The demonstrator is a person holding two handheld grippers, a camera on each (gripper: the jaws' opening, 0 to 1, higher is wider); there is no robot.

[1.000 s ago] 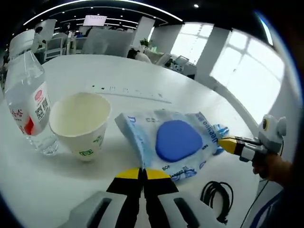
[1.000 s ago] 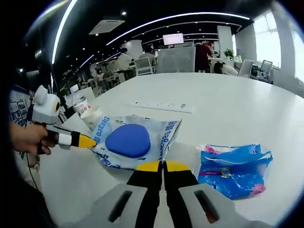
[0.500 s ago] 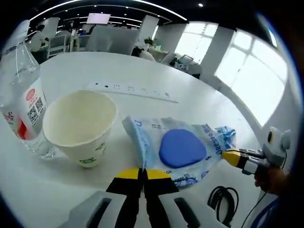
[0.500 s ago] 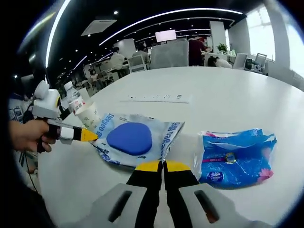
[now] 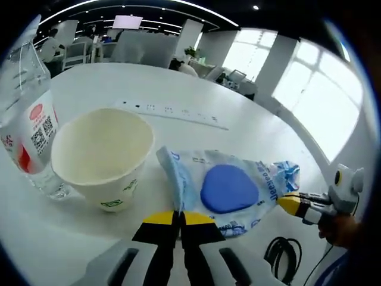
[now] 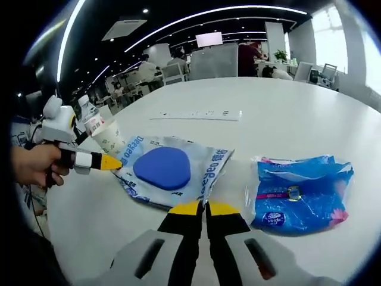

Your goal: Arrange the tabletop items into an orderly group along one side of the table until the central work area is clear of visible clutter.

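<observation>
Both jaw pairs pressed together: left gripper (image 5: 178,219) pinching the near edge of the wet-wipes pack (image 5: 229,189), right gripper (image 6: 202,208) pinching its opposite edge. Water bottle (image 5: 25,128) and paper cup (image 5: 102,156) left of the left fingertips. Soft, light, probably slippery; best gripped at seams. Smooth white table (image 5: 178,95), open-plan office behind.

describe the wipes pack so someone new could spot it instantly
On the white table, look between the paper cup and the blue tissue pack. The wipes pack lies flat there, both grippers' fingers at its edges. Unlike the all-blue tissue pack, it is pale with a big rounded blue lid.
</observation>
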